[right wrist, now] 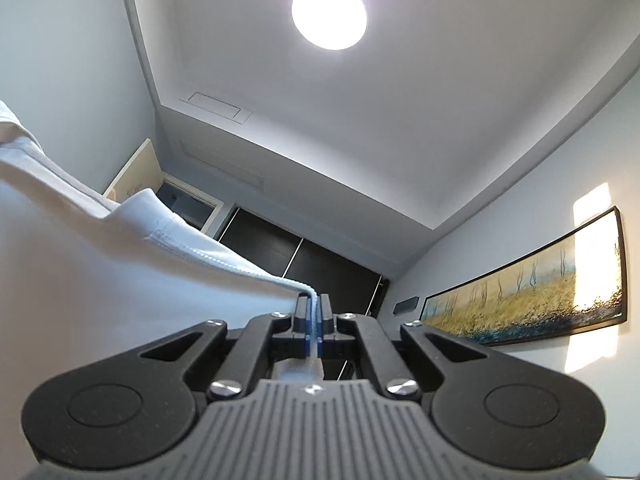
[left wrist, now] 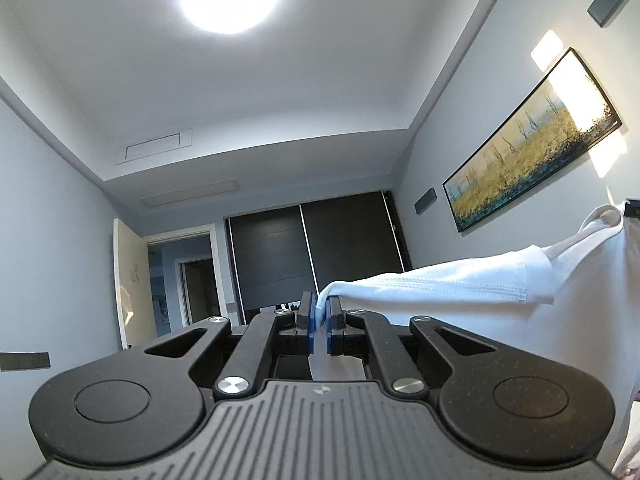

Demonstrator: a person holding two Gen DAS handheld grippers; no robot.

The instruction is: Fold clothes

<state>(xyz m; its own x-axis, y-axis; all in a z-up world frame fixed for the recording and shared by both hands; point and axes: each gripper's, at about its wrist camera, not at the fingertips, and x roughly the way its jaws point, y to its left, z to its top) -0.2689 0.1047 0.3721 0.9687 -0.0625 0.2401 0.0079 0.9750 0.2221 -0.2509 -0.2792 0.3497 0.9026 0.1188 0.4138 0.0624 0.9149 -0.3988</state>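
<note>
A white garment (left wrist: pixel 460 288) hangs in the air, stretched between the two grippers. In the left wrist view my left gripper (left wrist: pixel 319 312) is shut on one hemmed corner of it, and the cloth runs off to the right past a sleeve hem. In the right wrist view my right gripper (right wrist: pixel 314 308) is shut on another corner of the white garment (right wrist: pixel 120 256), which spreads away to the left and fills the lower left. Both grippers point upward toward the ceiling. The surface below is hidden.
A dark sliding wardrobe (left wrist: pixel 312 252) stands at the far wall, with an open doorway (left wrist: pixel 184 276) to its left. A long framed landscape painting (left wrist: pixel 532 140) hangs on the right wall. A round ceiling lamp (right wrist: pixel 329 15) shines overhead.
</note>
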